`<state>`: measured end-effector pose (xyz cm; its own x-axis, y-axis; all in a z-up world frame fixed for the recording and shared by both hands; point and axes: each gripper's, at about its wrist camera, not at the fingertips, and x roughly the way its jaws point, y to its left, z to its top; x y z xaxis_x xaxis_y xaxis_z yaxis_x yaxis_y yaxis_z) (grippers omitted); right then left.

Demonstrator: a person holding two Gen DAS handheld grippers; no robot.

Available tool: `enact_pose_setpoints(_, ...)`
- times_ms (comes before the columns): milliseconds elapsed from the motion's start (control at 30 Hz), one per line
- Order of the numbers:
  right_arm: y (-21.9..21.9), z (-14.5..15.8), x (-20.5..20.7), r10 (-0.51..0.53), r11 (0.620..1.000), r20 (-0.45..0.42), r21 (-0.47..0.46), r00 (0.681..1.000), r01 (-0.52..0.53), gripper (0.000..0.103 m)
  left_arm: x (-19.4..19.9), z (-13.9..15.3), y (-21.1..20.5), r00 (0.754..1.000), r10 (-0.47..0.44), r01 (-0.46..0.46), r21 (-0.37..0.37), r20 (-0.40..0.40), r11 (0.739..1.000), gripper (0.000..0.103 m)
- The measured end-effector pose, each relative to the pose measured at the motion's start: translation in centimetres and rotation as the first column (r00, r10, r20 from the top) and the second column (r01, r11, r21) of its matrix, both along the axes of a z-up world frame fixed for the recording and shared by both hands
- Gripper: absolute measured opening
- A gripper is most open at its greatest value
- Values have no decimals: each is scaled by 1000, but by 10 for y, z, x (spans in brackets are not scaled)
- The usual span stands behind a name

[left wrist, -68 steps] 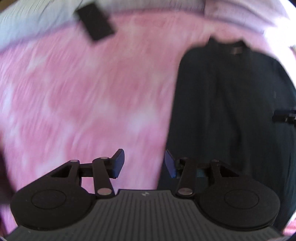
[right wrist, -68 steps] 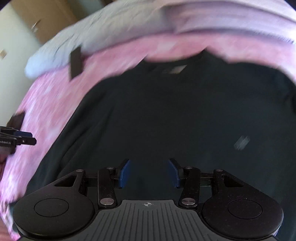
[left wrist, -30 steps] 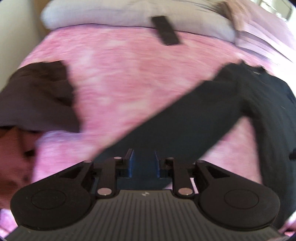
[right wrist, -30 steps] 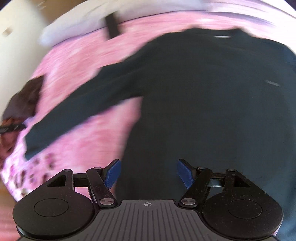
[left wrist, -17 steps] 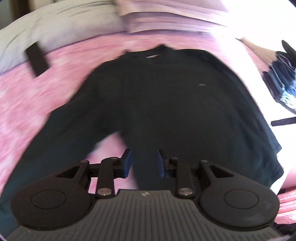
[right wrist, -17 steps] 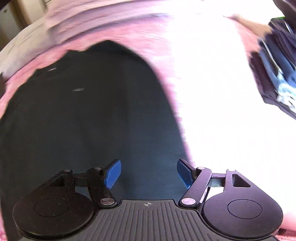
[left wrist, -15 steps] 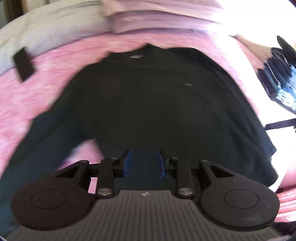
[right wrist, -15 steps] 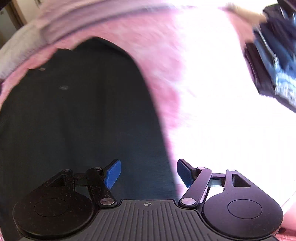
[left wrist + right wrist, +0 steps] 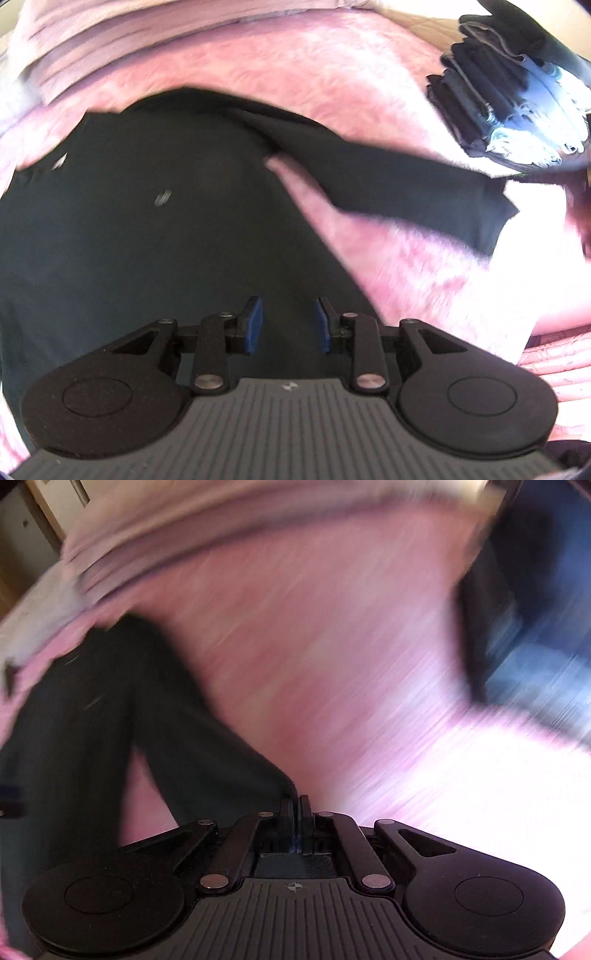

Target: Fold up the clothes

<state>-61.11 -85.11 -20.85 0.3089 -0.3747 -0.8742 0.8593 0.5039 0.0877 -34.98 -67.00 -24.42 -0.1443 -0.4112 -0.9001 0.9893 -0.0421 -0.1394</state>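
The right gripper has its fingers pressed together on the cuff end of the dark sweater's sleeve, which runs away from it across the pink bedspread. The left gripper hangs over the dark sweater with a moderate gap between its blue pads, gripping nothing. The sweater body lies flat on the bedspread, its sleeve stretched out sideways toward a stack of folded clothes beyond the sweater's sleeve end.
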Motion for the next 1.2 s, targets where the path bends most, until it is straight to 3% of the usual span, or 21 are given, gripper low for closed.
enact_pose_setpoints(33, -13, 10, -4, 5, 996, -55, -85, 998, -9, 0, -5, 2, -6, 1000, -4, 4, -5, 4, 1000, 26)
enact_pose_setpoints(167, -39, 18, 12, 67, 953, -256, -270, 964, -138, 0, -14, 1, -22, 1000, -9, 9, -2, 12, 1000, 26)
enact_pose_setpoints(267, -45, 5, 32, 85, 945, -312, -276, 946, -176, 2, -17, 1, -22, 1000, -12, 11, 6, 19, 1000, 28)
enact_pose_setpoints(400, -46, 2, 45, 102, 952, -253, -257, 962, -169, 7, -13, -3, -18, 999, 14, -15, 33, 35, 999, 29)
enact_pose_setpoints(533, -80, -23, 51, 103, 947, -281, -267, 954, -181, 7, -4, -5, -9, 998, 53, -56, 57, 44, 997, 29)
enact_pose_setpoints(600, -102, -29, 53, 74, 954, -286, -260, 955, -151, 7, 1, -5, -4, 996, 72, -75, 68, 49, 995, 29)
enact_pose_setpoints(700, -109, -27, 60, 89, 932, -323, -306, 942, -193, 7, 4, -7, 1, 995, 85, -88, 79, 44, 993, 29)
enact_pose_setpoints(767, -110, -29, 64, 95, 920, -342, -328, 935, -213, 28, 3, -8, 2, 996, 84, -87, 85, 41, 993, 29)
enact_pose_setpoints(800, -111, -29, 64, 93, 917, -337, -337, 937, -213, 61, 1, -8, 1, 996, 82, -85, 87, 38, 993, 29)
enact_pose_setpoints(833, -107, -30, 63, 91, 921, -308, -337, 947, -198, 79, -1, -9, 0, 996, 81, -84, 89, 34, 993, 29)
enact_pose_setpoints(933, -95, -35, 62, 136, 946, -177, -269, 975, -181, 79, -6, -12, -3, 997, 77, -79, 95, 25, 992, 29)
enact_pose_setpoints(1000, -89, -43, 63, 188, 956, -99, -211, 977, -205, 79, -9, -13, -5, 997, 70, -72, 101, 24, 992, 29)
enact_pose_setpoints(1067, -89, -54, 62, 221, 960, -48, -167, 974, -226, 70, -13, -14, -6, 998, 56, -59, 105, 30, 993, 29)
enact_pose_setpoints(1133, -102, -68, 58, 190, 972, -76, -125, 979, -199, 64, -14, -14, -7, 998, 47, -51, 113, 35, 992, 30)
enact_pose_setpoints(1200, -114, -74, 52, 133, 964, -197, -203, 971, -174, 64, -15, -14, -6, 998, 42, -46, 116, 41, 992, 30)
